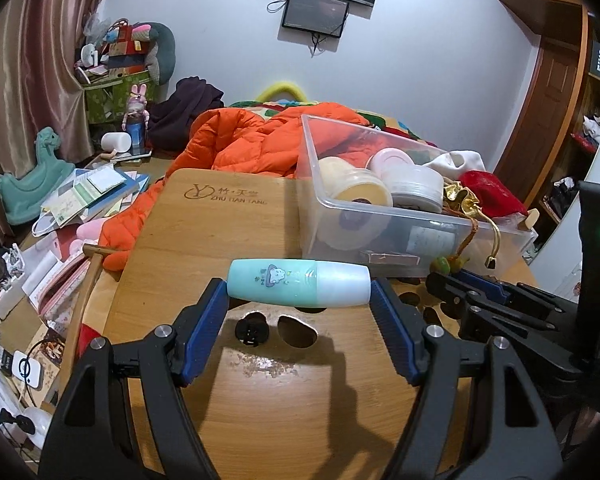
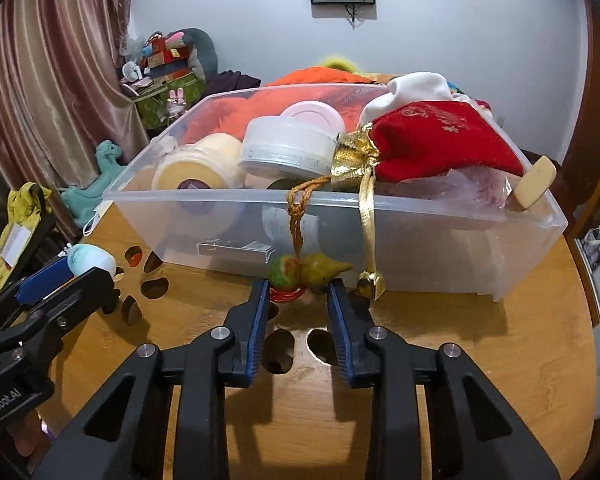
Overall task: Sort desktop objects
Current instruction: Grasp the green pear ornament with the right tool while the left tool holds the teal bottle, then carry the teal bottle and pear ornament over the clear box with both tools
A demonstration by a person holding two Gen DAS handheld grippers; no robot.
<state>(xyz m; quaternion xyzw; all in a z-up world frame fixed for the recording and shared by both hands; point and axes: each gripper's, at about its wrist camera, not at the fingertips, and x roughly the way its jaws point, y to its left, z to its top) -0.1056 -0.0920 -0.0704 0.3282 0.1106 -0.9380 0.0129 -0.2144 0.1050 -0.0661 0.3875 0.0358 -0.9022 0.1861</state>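
In the left wrist view a teal bottle (image 1: 296,282) with a white cap lies crosswise between the blue pads of my left gripper (image 1: 300,294), which is shut on its two ends just above the bamboo table (image 1: 228,232). In the right wrist view a small green-and-yellow gourd charm (image 2: 306,274) hangs on an orange cord from a red pouch (image 2: 440,144) in the clear plastic bin (image 2: 440,248). My right gripper (image 2: 298,288) has its pad tips against both sides of the charm, at the bin's front wall. The bottle's cap (image 2: 90,260) shows at the left.
The bin holds round lidded jars (image 2: 288,144), a white cloth and a wooden-handled item at its right corner. Oval cut-outs (image 2: 320,346) pierce the table. An orange jacket (image 1: 252,140) lies behind the table, with papers and toys to the left.
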